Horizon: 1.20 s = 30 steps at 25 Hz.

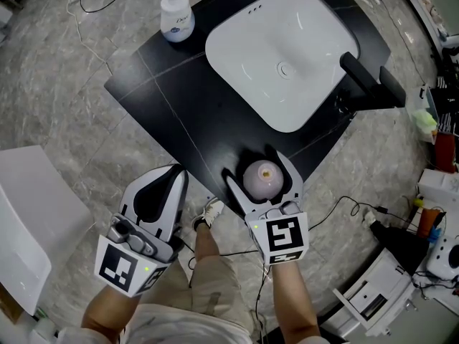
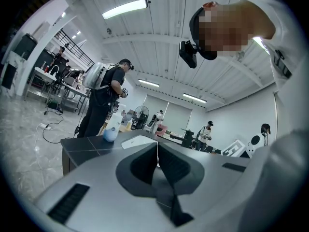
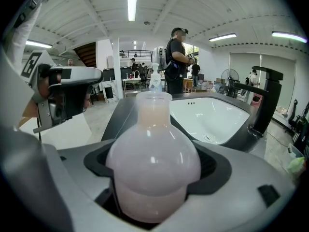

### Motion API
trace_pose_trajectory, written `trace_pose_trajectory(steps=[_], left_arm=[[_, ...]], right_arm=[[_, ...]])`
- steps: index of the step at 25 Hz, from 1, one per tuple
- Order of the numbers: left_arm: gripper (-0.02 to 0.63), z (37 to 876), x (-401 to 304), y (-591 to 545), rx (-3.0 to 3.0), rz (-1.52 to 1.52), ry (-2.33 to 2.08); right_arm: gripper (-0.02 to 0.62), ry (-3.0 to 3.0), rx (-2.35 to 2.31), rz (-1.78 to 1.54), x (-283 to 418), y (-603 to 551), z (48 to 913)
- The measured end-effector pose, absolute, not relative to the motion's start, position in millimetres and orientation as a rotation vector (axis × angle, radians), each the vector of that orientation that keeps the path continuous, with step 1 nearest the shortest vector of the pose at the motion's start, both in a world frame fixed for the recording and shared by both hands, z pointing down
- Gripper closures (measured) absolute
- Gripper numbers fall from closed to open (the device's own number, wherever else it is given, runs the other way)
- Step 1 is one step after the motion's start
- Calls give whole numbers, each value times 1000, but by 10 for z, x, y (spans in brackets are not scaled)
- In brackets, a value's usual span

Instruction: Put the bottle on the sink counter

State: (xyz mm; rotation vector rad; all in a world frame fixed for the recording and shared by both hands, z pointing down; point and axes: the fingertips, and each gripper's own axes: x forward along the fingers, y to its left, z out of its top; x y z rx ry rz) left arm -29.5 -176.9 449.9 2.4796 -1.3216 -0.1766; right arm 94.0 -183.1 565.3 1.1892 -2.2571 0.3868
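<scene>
A round, pale pink translucent bottle (image 1: 260, 178) with a narrow open neck stands upright between the jaws of my right gripper (image 1: 259, 169), which is shut on it at the near corner of the black sink counter (image 1: 188, 113). In the right gripper view the bottle (image 3: 152, 167) fills the middle, the jaws hugging its bulb on both sides. My left gripper (image 1: 163, 186) hangs off the counter's near left edge, over the floor. Its jaws are shut with nothing between them, as the left gripper view shows (image 2: 157, 154).
A white basin (image 1: 287, 52) is set in the counter, with a black faucet (image 1: 371, 79) on its right. A white pump bottle (image 1: 176, 13) stands at the counter's far left corner. Cables lie on the floor. People stand in the background.
</scene>
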Motion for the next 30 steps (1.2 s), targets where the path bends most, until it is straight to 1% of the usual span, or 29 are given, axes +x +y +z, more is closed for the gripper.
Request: trace_pose_trajectory(steps=[30], left_arm=[[589,4488,-277,-1733,2472,-179,-1328]], right_arm=[[172,-2238,1140,354,965,-1722,5668]])
